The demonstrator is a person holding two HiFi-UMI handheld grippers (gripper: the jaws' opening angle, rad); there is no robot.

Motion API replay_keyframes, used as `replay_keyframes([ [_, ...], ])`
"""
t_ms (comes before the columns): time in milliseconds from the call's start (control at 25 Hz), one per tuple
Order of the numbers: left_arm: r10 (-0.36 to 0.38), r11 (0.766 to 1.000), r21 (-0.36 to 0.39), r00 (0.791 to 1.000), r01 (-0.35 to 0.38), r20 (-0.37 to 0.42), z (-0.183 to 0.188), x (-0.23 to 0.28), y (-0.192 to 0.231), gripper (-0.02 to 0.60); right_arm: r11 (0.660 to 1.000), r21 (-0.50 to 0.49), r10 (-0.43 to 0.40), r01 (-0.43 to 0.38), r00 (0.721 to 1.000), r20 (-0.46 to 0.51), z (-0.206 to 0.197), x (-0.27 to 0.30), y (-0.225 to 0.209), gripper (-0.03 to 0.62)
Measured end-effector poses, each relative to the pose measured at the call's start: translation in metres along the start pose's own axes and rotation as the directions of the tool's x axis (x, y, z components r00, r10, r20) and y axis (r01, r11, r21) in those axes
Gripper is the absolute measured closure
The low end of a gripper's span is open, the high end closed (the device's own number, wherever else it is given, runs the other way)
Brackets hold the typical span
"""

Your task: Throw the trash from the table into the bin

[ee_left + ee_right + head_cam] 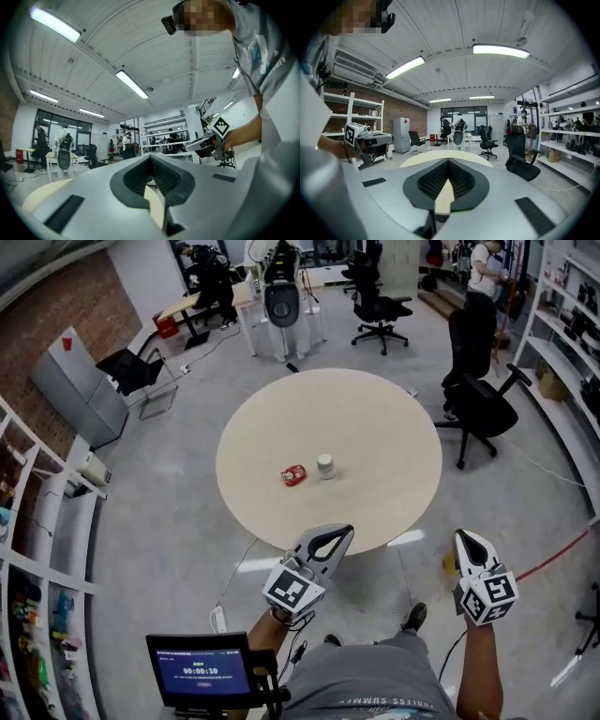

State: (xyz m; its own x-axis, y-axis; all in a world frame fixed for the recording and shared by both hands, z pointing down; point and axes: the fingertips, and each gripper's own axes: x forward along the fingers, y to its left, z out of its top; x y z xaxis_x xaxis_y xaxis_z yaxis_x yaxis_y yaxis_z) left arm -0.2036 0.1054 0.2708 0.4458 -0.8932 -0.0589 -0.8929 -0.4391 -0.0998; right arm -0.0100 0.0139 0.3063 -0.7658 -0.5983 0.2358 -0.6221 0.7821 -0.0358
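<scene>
A round, pale counter (375, 427) is seen from above on a grey floor. Two small things are set near the middle of the counter. One is a red piece of trash (294, 475), possibly a crumpled wrapper, though it is too small to be made out clearly. The other is a small white container (325, 466), which stands upright just beside the red piece. Neither is touched by anything.

The left tongs (339, 535) are held at the near edge of the counter, with the tip just over the rim and well apart from the trash. In the left gripper view the left tongs (151, 159) are clenched, tip against tip, and nothing is gripped between them. The right tongs (466, 542) are held just off the near edge of the counter, over the floor and to the right of the left pair. In the right gripper view the right tongs (448, 164) are likewise clenched on nothing, and the counter is seen beyond them.

A black office chair (483, 399) stands at the right side of the counter. A grey cabinet (80, 385) stands well to the left of it, against a brick wall. A small screen (202, 669) is seen nearer than the counter, below the left tongs.
</scene>
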Motion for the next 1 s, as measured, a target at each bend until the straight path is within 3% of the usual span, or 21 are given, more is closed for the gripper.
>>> replay_keyframes([
  [280,0.157,0.988,-0.013,0.988,-0.157,0.009,0.016,-0.062,0.059,0.540,0.977,-0.137,0.161,-0.161,0.987,-0.007,0.062,0.058,0.075,0.585],
  [520,0.296,0.955,0.024,0.955,-0.296,-0.022,0.009,-0.083,0.109,0.540,0.927,-0.174,0.332,-0.332,0.943,-0.032,0.067,0.150,0.113,0.585],
  [680,0.415,0.910,0.009,0.908,-0.415,-0.059,-0.010,-0.086,0.173,0.540,0.867,-0.170,0.465,-0.469,0.883,-0.069,0.056,0.251,0.133,0.585],
  [840,0.510,0.854,-0.018,0.845,-0.519,-0.162,-0.032,-0.085,0.224,0.540,0.771,-0.207,0.586,-0.603,0.798,-0.141,0.052,0.327,0.167,0.583],
  [1000,0.544,0.833,-0.036,0.830,-0.552,-0.123,-0.052,-0.075,0.249,0.540,0.668,-0.242,0.655,-0.704,0.710,-0.257,0.022,0.392,0.201,0.582],
])
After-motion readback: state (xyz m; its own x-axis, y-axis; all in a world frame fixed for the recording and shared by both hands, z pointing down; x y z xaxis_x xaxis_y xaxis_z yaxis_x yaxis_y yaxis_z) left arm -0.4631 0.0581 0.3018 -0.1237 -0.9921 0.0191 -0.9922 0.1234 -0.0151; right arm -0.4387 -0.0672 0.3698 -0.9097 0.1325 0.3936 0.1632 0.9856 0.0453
